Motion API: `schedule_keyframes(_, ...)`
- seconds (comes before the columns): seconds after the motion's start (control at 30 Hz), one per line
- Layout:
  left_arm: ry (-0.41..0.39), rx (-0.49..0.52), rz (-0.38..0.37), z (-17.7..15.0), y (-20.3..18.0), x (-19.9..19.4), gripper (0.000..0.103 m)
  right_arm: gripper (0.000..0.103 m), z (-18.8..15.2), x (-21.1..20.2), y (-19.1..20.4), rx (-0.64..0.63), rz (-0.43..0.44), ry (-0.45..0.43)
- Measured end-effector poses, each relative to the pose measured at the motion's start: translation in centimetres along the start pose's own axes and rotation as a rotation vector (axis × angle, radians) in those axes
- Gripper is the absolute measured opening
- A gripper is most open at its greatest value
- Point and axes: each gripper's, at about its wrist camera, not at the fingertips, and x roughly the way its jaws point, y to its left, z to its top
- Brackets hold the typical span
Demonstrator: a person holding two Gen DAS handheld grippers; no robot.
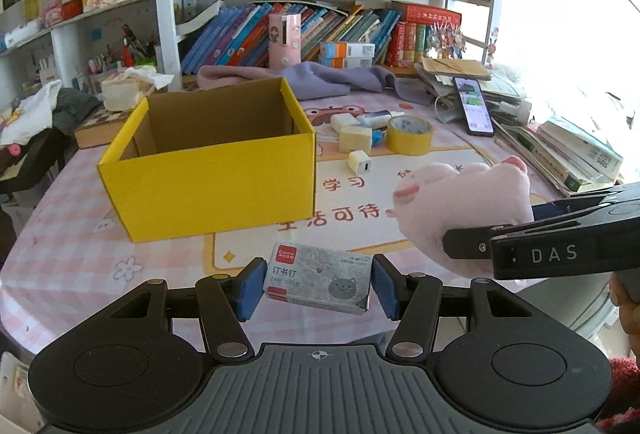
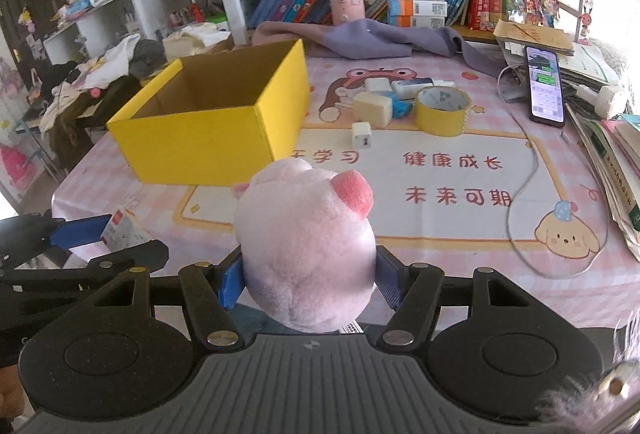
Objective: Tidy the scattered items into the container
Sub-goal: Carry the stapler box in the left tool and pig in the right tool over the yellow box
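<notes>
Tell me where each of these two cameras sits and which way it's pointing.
Left wrist: on the left gripper, looking forward and down past its held staple box to the yellow box; the right gripper's finger enters at right.
Right wrist: on the right gripper, looking past its pink plush toy over the desk; the left gripper shows at lower left.
Shared: yellow box, tape roll, phone, bookshelf.

Open yellow box (image 1: pixel 208 190) upright, staple box (image 1: pixel 318 284) and pink plush (image 2: pixel 306 246) nearby
</notes>
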Motion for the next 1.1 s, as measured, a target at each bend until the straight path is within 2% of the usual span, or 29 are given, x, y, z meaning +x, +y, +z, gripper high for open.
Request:
schedule_keyframes(0.4, -0.040, -0.063, 0.041, -1.4, 2.0, -2.1, 0.056, 0.063, -0.5, -1.0, 2.8, -0.063, 0.014, -0.015)
schedule_keyframes(0.67, -0.025, -0.097, 0.073, -2.6, 3.2, -2.7, 0.056, 0.063, -0.8, -0.5, 5.0, -0.149, 0.046, 0.020)
schedule_keyframes(0.93, -0.023, -0.153, 0.135, -3.2, 5.0, -3.4, 0.056, 0.063, -0.5, 0.6, 6.6, -0.182, 0.092, 0.040)
schedule_keyframes(1.1, -0.002, -0.185, 0.146, -3.4, 5.8, -3.1, 0.056, 0.063, -0.4, 1.0, 7.2, -0.199, 0.110, 0.048)
